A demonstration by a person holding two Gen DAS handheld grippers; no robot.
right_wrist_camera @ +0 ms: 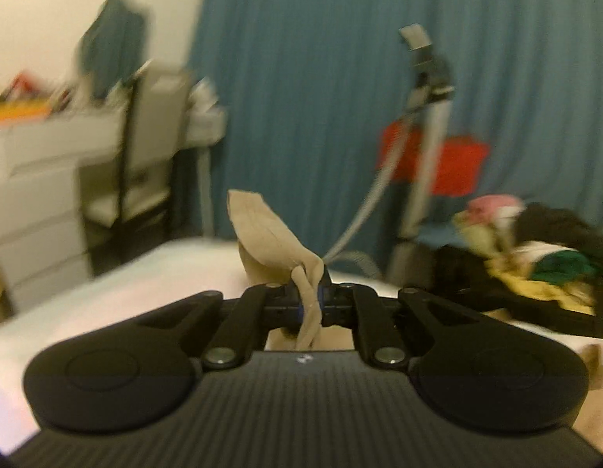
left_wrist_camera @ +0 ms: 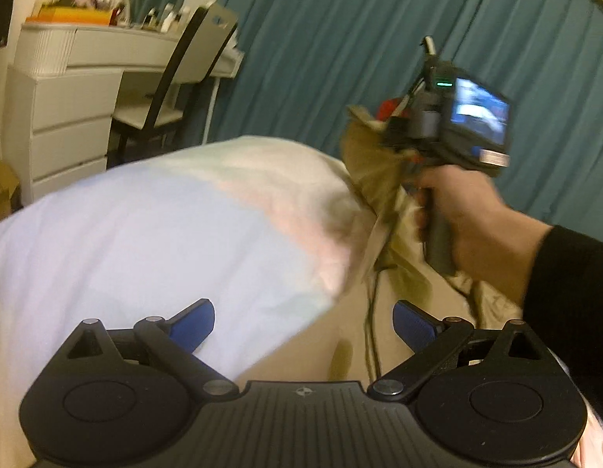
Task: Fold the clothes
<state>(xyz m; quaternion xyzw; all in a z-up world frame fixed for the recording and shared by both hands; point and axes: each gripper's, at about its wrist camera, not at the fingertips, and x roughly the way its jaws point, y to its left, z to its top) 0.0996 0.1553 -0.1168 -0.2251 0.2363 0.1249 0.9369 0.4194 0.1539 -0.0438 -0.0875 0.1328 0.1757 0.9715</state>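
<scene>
In the right wrist view, our right gripper (right_wrist_camera: 310, 304) has its jaws pinched tight on a beige garment (right_wrist_camera: 270, 234), which stands up toward 11 o'clock and hangs below; we should lift until the fabric clears the white bed (right_wrist_camera: 118, 284); our left gripper (left_wrist_camera: 303, 325) has its jaws wide and empty, and should take the hanging edge at 1 o'clock; farther off, at 3 o'clock, waits the clothes pile (right_wrist_camera: 535, 257).
</scene>
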